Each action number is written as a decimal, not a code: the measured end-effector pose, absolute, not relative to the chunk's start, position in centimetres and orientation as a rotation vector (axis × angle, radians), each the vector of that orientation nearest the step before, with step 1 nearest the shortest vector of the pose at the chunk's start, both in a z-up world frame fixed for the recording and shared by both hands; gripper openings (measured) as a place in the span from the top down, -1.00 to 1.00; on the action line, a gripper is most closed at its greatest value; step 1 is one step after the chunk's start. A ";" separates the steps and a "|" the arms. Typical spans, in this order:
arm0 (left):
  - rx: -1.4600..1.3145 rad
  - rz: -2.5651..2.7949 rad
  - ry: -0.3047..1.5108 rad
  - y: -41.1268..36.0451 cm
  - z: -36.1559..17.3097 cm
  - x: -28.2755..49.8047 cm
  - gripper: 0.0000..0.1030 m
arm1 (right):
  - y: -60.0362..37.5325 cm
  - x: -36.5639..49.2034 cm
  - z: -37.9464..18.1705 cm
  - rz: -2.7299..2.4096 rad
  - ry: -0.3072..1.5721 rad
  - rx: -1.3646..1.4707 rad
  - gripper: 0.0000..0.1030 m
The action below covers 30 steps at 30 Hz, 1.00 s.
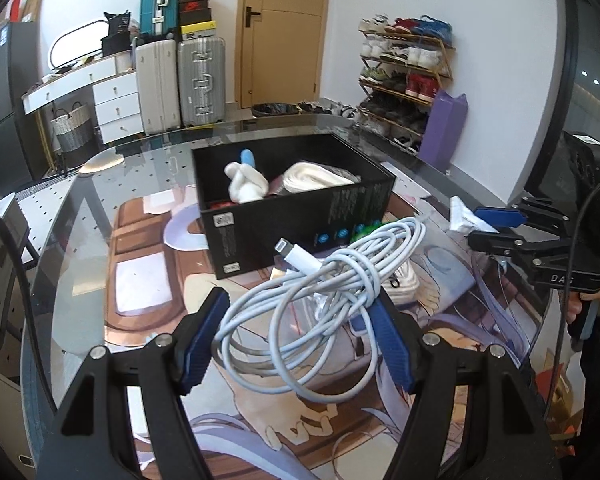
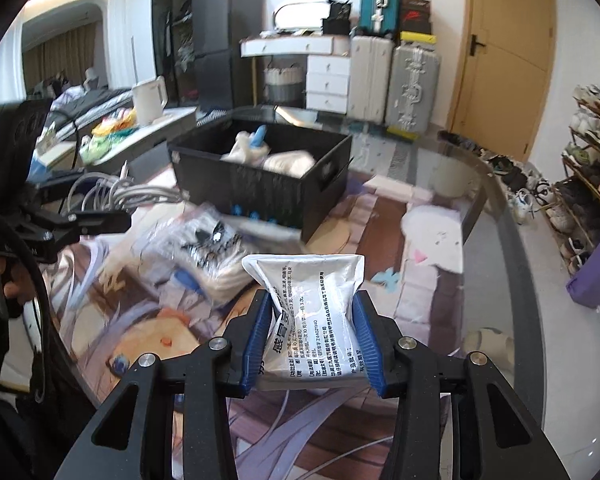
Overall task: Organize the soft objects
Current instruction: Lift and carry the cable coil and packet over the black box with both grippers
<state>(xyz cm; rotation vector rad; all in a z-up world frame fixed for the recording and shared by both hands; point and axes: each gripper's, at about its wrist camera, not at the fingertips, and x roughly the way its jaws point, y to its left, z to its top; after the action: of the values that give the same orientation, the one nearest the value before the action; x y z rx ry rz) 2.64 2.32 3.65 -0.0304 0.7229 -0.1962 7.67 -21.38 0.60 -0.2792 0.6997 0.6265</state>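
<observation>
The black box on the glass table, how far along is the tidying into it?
Done: the black box already holds a white plush toy and a white bundle. In hand: the left claw grips a coiled white cable; the right claw pinches a white sachet. Left: a clear-wrapped packet lies on the table.

In the left wrist view, the box [image 1: 296,204] sits on the worktop [image 1: 80,216] at the centre of the frame, with a plush toy [image 1: 246,182] and a folded cloth [image 1: 316,176] inside it. Below the box, a coiled cable [image 1: 320,292] lies between the fingers of the left tool [image 1: 300,336], above the worktop. The right tool [image 1: 496,224] is at the right edge, a sachet [image 1: 464,214] in its tip. In the right wrist view, the sachet sits between the right tool's fingers at lower centre, a plastic-wrapped packet [image 2: 196,252] lies on the worktop to its upper left, and the box stands behind the packet.
</observation>
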 end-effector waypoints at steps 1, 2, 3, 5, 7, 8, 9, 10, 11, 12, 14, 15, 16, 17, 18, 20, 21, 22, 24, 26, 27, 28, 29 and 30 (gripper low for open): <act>-0.034 -0.189 0.721 2.4 3.7 2.8 -0.36 | -21.5 7.6 0.9 0.621 0.690 -0.270 0.18; -0.038 -0.181 0.719 2.5 3.7 2.8 -0.36 | -21.5 7.6 1.1 0.617 0.682 -0.261 0.18; -0.044 -0.169 0.715 2.7 3.8 2.9 -0.36 | -21.6 7.7 1.2 0.616 0.678 -0.256 0.18; -0.053 -0.157 0.711 3.1 4.0 3.1 -0.36 | -21.6 7.7 1.6 0.612 0.666 -0.243 0.18; -0.061 -0.146 0.706 3.3 4.2 3.4 -0.36 | -21.6 7.7 1.9 0.614 0.658 -0.234 0.18; -0.061 -0.143 0.704 3.3 4.2 3.6 -0.36 | -21.5 7.7 2.0 0.616 0.656 -0.229 0.18; -0.061 -0.137 0.703 3.4 4.4 3.8 -0.36 | -21.3 7.8 2.1 0.617 0.654 -0.222 0.18; -0.061 -0.132 0.702 3.4 4.5 4.1 -0.36 | -21.2 7.8 2.1 0.620 0.653 -0.216 0.18; -0.062 -0.129 0.701 3.4 4.6 4.3 -0.36 | -20.9 7.9 2.1 0.624 0.655 -0.215 0.18; -0.062 -0.125 0.699 3.4 4.8 4.5 -0.36 | -20.6 8.0 2.1 0.627 0.652 -0.215 0.18; -0.065 -0.122 0.697 3.4 4.9 4.8 -0.37 | -20.1 8.1 2.2 0.637 0.650 -0.215 0.18; -0.067 -0.119 0.696 3.4 5.0 5.1 -0.37 | -19.8 8.1 2.3 0.643 0.646 -0.216 0.18; -0.067 -0.116 0.696 3.4 5.1 5.3 -0.37 | -19.6 8.3 2.4 0.646 0.645 -0.217 0.18; -0.066 -0.114 0.695 3.3 5.1 5.3 -0.37 | -19.4 8.4 2.5 0.651 0.642 -0.219 0.18; -0.066 -0.111 0.695 3.3 5.2 5.4 -0.37 | -19.2 8.5 2.7 0.655 0.636 -0.219 0.18; -0.069 -0.105 0.694 3.3 5.4 5.9 -0.37 | -18.9 8.8 3.0 0.659 0.632 -0.215 0.18; -0.068 -0.103 0.693 3.2 5.4 6.0 -0.37 | -18.9 9.0 3.1 0.660 0.631 -0.214 0.18; -0.065 -0.101 0.691 3.2 5.6 6.3 -0.37 | -18.7 9.2 3.4 0.662 0.626 -0.209 0.18; -0.065 -0.098 0.691 3.2 5.8 6.7 -0.37 | -18.5 9.5 3.7 0.666 0.621 -0.203 0.18; -0.065 -0.097 0.691 3.1 6.0 7.2 -0.37 | -18.2 9.8 4.2 0.671 0.615 -0.202 0.18; -0.063 -0.096 0.692 3.1 6.1 7.5 -0.37 | -18.0 9.9 4.5 0.672 0.609 -0.203 0.18; -0.062 -0.096 0.694 3.1 6.2 7.7 -0.37 | -17.9 10.1 4.7 0.673 0.606 -0.202 0.18; -0.062 -0.096 0.695 3.1 6.3 7.9 -0.37 | -17.7 10.2 4.9 0.677 0.604 -0.201 0.18; -0.061 -0.097 0.697 3.0 6.4 8.2 -0.37 | -17.6 10.4 5.1 0.677 0.601 -0.201 0.18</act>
<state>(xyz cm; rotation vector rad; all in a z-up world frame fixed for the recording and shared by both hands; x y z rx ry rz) 8.23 3.04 6.37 -0.0612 0.6970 -0.0970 10.35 -17.58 5.08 -0.2011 0.6005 0.6775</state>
